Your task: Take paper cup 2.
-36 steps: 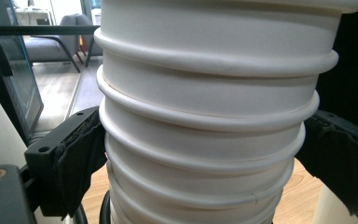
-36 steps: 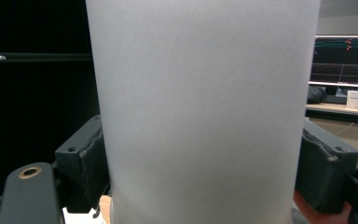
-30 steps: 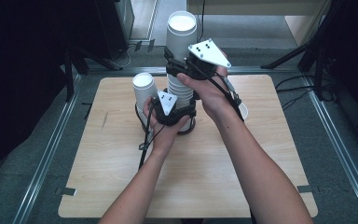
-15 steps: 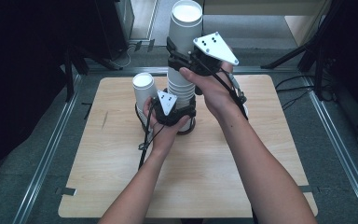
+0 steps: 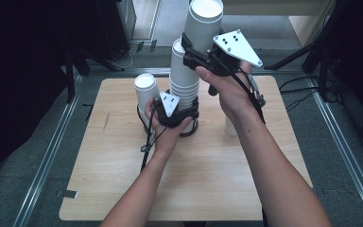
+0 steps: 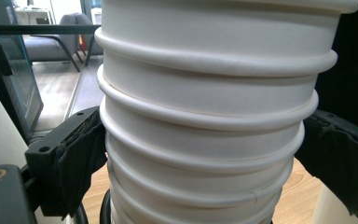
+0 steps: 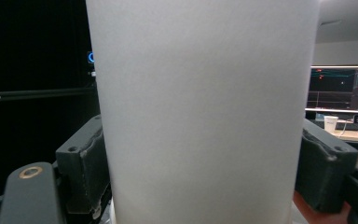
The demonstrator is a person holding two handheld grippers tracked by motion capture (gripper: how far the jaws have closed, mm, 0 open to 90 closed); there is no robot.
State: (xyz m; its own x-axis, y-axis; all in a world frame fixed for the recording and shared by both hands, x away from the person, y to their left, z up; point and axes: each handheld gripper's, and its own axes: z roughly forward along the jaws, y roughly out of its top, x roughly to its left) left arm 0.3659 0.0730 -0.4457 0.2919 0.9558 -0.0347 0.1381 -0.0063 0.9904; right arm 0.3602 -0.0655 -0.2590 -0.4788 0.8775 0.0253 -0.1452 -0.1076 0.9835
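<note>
On table [image 5: 123, 189]: one cup stack [image 5: 183, 80], two loose cups [image 5: 145, 90]; one lifted cup [image 5: 203, 23].

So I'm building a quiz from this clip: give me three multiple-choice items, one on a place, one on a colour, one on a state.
1. Where does the single cup stand?
A. left of the cup stack
B. on the floor
C. at the table's near edge

2. What colour are the cups?
A. red
B. white
C. blue

3. The right gripper is:
A. open, off the table
B. lying flat
C. shut on the top cup

Answers: A, it stands left of the cup stack; B, all are white; C, its jaws clamp the top cup above the stack.
</note>
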